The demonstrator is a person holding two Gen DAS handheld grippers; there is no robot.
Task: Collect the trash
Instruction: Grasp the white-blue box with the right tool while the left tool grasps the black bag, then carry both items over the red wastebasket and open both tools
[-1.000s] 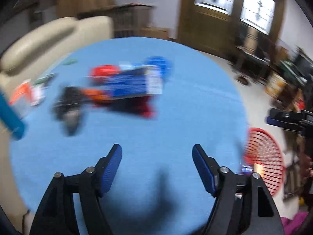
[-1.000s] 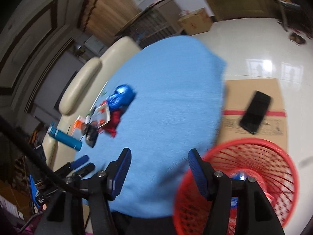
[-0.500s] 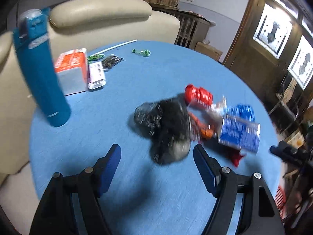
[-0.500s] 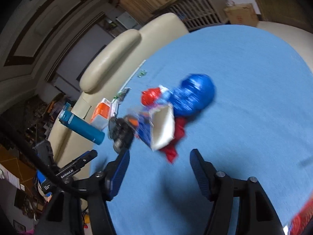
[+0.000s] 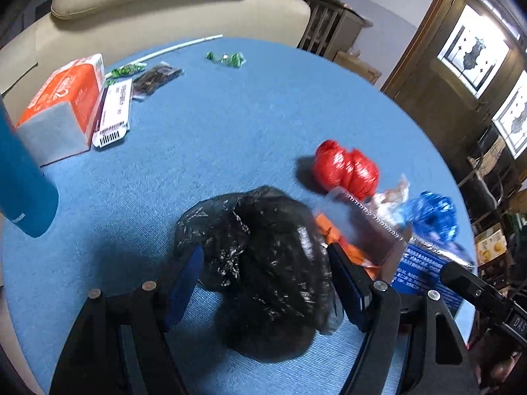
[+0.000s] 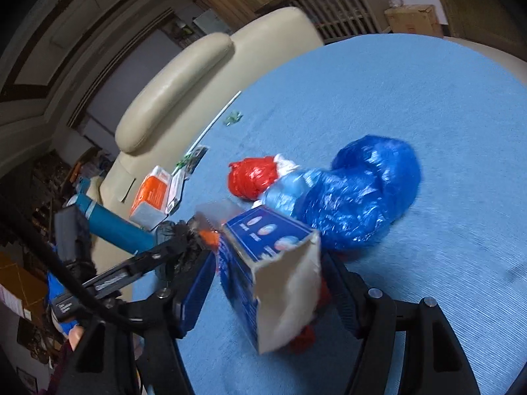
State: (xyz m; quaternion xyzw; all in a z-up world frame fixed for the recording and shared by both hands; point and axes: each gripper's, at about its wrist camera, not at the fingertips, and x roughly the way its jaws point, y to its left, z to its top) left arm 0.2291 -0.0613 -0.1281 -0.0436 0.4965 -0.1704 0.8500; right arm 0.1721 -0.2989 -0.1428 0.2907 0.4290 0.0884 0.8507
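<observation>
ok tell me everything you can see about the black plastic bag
The black plastic bag is a crumpled, glossy lump of thin film, bunched into a rough ball with shiny creases. It sits on the blue tablecloth, between the open fingers of the left tongs, which flank it on both sides without visibly squeezing it. Its right edge is beside orange trash and an opened cardboard box. In the right wrist view only a dark blurred bit shows.

Domestic living room — cream leather sofa (image 5: 154, 3), dark wooden doors with decorative glass panes (image 5: 474, 56), round blue-covered table (image 5: 230, 125).
</observation>
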